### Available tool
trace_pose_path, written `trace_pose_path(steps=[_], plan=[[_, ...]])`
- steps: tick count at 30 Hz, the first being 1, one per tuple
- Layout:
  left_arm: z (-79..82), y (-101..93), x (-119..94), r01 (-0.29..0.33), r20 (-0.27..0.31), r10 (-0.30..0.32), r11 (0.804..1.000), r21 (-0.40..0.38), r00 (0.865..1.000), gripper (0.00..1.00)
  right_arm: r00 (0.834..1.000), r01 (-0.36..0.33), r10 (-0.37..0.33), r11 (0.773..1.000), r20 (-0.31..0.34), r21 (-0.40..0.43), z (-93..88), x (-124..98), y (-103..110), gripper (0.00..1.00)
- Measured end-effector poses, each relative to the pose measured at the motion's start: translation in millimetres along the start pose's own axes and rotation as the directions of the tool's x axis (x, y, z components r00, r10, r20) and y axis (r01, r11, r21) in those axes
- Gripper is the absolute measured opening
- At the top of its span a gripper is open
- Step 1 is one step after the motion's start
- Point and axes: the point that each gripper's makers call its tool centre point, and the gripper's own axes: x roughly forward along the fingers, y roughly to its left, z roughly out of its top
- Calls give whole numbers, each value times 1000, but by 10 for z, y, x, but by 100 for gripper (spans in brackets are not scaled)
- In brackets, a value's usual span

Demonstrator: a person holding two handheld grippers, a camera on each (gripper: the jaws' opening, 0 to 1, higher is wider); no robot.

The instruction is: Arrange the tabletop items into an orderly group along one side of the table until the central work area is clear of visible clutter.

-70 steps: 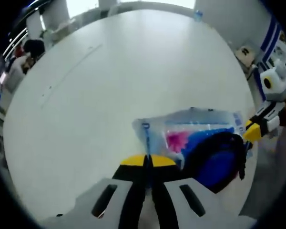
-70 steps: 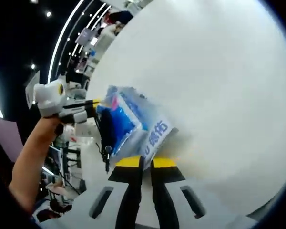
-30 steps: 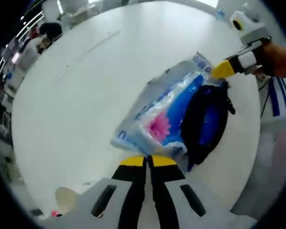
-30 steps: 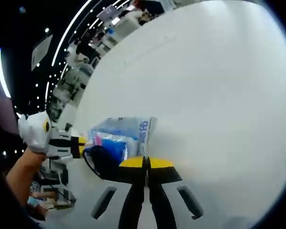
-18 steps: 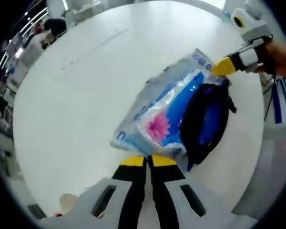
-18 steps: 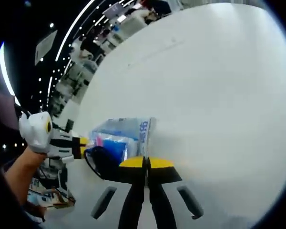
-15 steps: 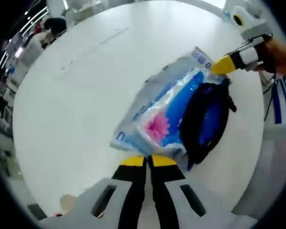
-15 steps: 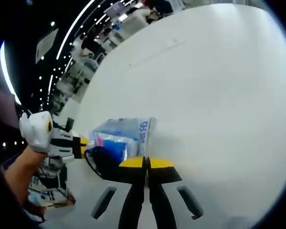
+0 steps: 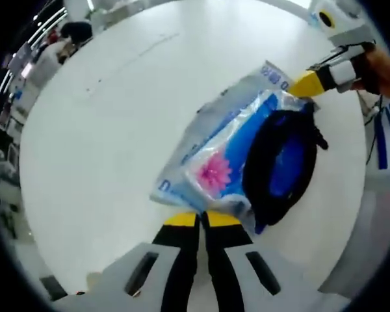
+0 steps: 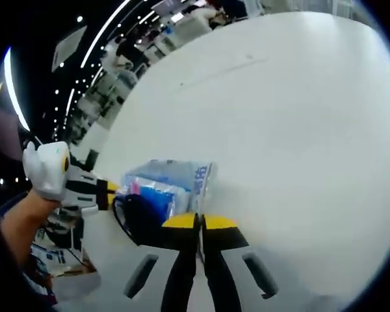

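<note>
Both grippers – left gripper (image 9: 203, 220), right gripper (image 10: 198, 223) – pinch opposite ends of the plastic tissue pack (image 9: 221, 159); uneven pulling could tear its wrapper – or dislodge the black pouch (image 9: 283, 166).

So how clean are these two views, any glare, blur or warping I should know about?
Left gripper view: the white table is evenly bright, the plastic pack shows soft sheen, edges bend with the fisheye. Right gripper view: the table is washed out pale, ceiling lights streak at upper left, the pack's print is too soft to read.
</note>
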Motion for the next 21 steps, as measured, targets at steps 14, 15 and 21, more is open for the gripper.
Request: trace_pose_path(steps=[14, 15, 21], plan=[[-41, -6, 24, 11, -33, -11, 1000, -16, 999, 0, 999, 34, -35, 996, -15, -78, -17, 83, -59, 3], [-42, -5, 30, 9, -35, -10, 1000, -15, 999, 0, 999, 36, -37, 996, -16, -82, -16, 84, -67, 4], [-39, 1, 38, 2, -33, -2, 1000, -14, 999, 1, 998, 46, -49, 993, -26, -111, -30, 101, -100, 5]])
